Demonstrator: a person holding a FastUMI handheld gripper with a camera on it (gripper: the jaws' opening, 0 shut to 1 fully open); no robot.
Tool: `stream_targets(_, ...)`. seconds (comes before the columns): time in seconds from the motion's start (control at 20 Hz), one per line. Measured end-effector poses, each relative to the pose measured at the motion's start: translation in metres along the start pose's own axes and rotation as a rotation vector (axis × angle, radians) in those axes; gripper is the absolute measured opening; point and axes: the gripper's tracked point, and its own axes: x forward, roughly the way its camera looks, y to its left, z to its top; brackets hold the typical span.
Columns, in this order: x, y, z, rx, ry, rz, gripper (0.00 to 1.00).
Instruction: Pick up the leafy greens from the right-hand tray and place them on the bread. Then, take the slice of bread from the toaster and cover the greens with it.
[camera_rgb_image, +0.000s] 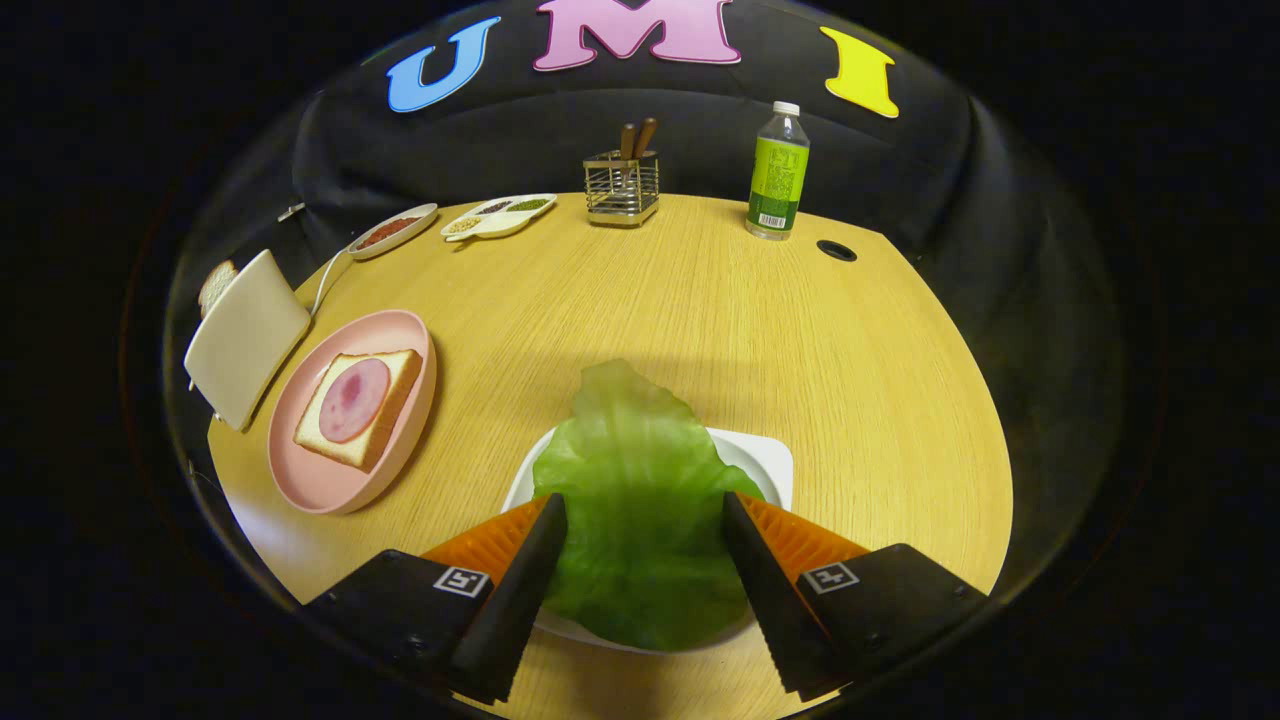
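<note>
The gripper (645, 520) hangs low over the white tray (765, 458) near the front of the wooden desk (780, 330). Its jaws stand spread, one on each side of the leafy green (640, 470), a single broad lettuce leaf that lies across the tray with its far tip reaching past the tray's rim onto the desk. The inner edges of the jaws sit right at the leaf's sides, but whether they press on it cannot be told; the gap between them is wide and the leaf lies flat.

To the left of the tray, apart from it, sits a pink plate (400, 340) carrying a slice of bread (392, 400) with a round piece of ham (353, 400) on top. Just left of the plate stands a pale toaster (245, 335), and a second slice of bread (216, 285) pokes up behind it.

Along the far side of the desk are an oval dish (392, 231) with something reddish in it, a divided dish (500, 216) of small portions, a wire holder (622, 188) with wooden handles sticking out, and a green-labelled bottle (778, 172). A dark round hole (836, 250) lies in the desk near the bottle.
</note>
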Motion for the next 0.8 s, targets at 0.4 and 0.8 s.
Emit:
stream_targets(0.4, -0.0004, -0.0073, 0.0008, 0.033, -0.002, -0.027, 0.47)
stream_targets(0.8, -0.0066, -0.0081, 0.0059, 0.171, 0.038, -0.016, 0.06)
